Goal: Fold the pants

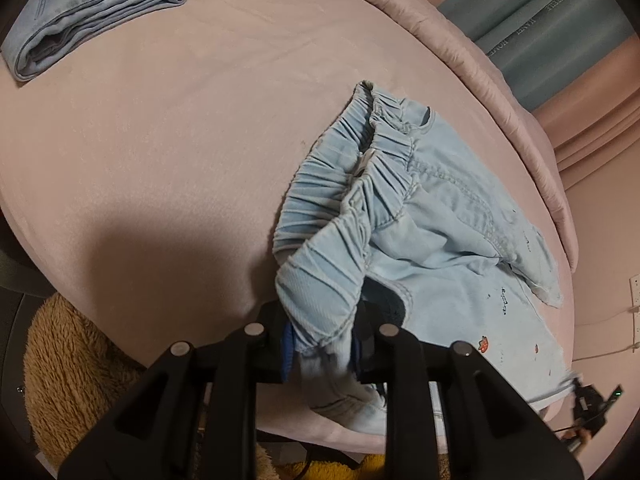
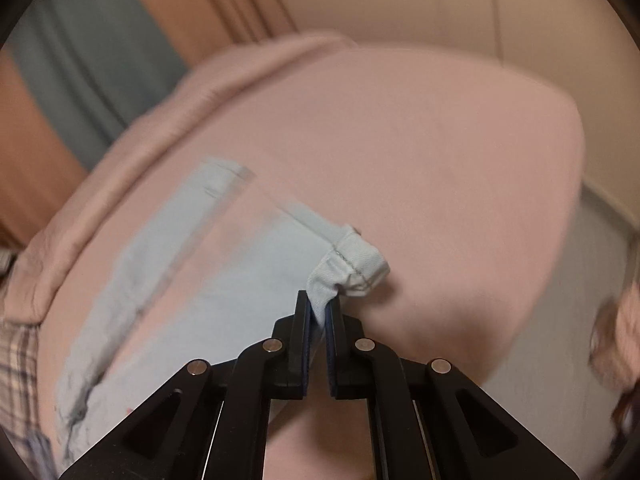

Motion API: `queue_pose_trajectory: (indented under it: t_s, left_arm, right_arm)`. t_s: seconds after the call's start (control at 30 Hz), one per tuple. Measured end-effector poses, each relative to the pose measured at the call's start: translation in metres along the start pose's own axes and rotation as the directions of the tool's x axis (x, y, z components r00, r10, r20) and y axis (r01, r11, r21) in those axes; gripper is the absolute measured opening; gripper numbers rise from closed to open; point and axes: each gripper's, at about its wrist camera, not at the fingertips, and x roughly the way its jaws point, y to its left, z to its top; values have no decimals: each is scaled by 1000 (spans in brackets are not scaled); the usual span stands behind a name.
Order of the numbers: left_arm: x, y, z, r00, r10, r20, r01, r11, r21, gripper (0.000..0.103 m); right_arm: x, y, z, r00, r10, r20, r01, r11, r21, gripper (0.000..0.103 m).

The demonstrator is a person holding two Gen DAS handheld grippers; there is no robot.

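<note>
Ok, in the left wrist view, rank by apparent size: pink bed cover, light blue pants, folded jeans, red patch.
1. pink bed cover
2. light blue pants, nearer the camera
3. folded jeans, farther off
4. red patch

Both wrist views look steeply down along their fingers, close over the pink bed (image 1: 160,140); both share the light-blue pants (image 1: 440,220).

Both grippers (image 1: 324,344) (image 2: 319,312) clamped (jaws angled downward).
</note>
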Motion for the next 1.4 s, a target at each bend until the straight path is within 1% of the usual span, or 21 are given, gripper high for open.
queue_pose_trajectory:
  t_s: [0.1, 0.17, 0.23, 0.37, 0.47, 0.5, 0.53, 0.57, 0.6, 0.73, 0.8, 0.9, 0.97, 1.0, 1.07, 1.2, 1.27, 1.3, 1.33, 1.37, 1.4]
  left_arm:
    - [-1, 3, 0, 1000, 0, -2, 0, 1000, 2, 25]
    - [-1, 1, -1, 1000, -1, -3, 1, 1000, 4, 25]
    - [0, 2, 0, 1000, -1, -7, 1, 1000, 6, 25]
    - [1, -1, 2, 1000, 10, -15, -10, 1000, 14, 26]
    - [1, -2, 2, 1000, 19, -14, -19, 1000, 15, 27]
    - [2, -2, 2, 1000, 20, -15, -20, 1000, 14, 27]
    - [2, -2, 2, 1000, 22, -15, -22, 1000, 13, 27]
    - [2, -3, 2, 1000, 25, -15, -25, 1000, 15, 27]
    - [2, -3, 2, 999, 28, -15, -28, 999, 19, 28]
    - [2, -5, 2, 999, 39, -15, -38, 999, 24, 28]
    - [3, -5, 3, 999, 40, -18, -39, 999, 25, 28]
    - [4, -7, 4, 999, 47, -20, -47, 998, 29, 28]
    - [5, -8, 4, 999, 49, -19, -48, 998, 29, 29]
    - [5, -8, 3, 999, 49, -18, -48, 998, 28, 29]
    - [5, -8, 3, 999, 49, -19, -48, 998, 27, 29]
    - [5, -7, 3, 999, 49, -20, -49, 998, 26, 31]
    - [3, -9, 3, 998, 65, -20, -64, 998, 25, 38]
    - [-1, -11, 4, 996, 86, -15, -86, 996, 31, 46]
    - [-7, -13, 5, 994, 113, 3, -113, 993, 36, 58]
    - [-20, -17, 6, 989, 135, 59, -138, 989, 50, 65]
    - [-29, -21, 8, 985, 138, 98, -145, 988, 61, 78]
  right_arm:
    - [-24, 7, 10, 996, 43, 74, -42, 999, -18, 5]
    - [-29, 0, 8, 996, 39, 82, -38, 999, -11, 5]
    - [-18, -15, -2, 999, 8, 43, -9, 1000, 6, 5]
    - [25, -47, -26, 995, -34, -97, 41, 996, 73, 5]
    - [25, -53, -32, 993, -52, -106, 61, 994, 87, 5]
    - [22, -52, -31, 993, -64, -98, 72, 994, 82, 5]
    - [20, -50, -29, 990, -108, -85, 114, 991, 71, 5]
    - [13, -50, -29, 981, -183, -58, 186, 982, 43, 5]
    - [11, -50, -27, 979, -200, -45, 201, 979, 20, 5]
    - [10, -56, -24, 985, -166, -51, 166, 986, 11, 5]
    - [8, -51, -20, 987, -158, -22, 158, 987, -2, 5]
    - [-5, -46, -11, 995, -91, 36, 90, 996, 18, 5]
    - [-17, -42, -8, 995, -57, 84, 56, 998, 12, 5]
    - [-22, -41, -7, 993, -62, 96, 63, 998, -6, 4]
    - [-17, -42, -12, 993, -93, 77, 95, 995, -21, 4]
    - [18, -66, -26, 990, -124, -64, 127, 991, 49, 4]
    - [26, -70, -29, 988, -123, -92, 130, 989, 71, 4]
    - [26, -69, -29, 985, -143, -92, 150, 986, 69, 6]
    - [24, -66, -27, 982, -163, -92, 169, 984, 61, 11]
    - [21, -62, -24, 976, -197, -94, 203, 978, 52, 16]
    - [16, -58, -22, 969, -234, -83, 238, 970, 45, 30]
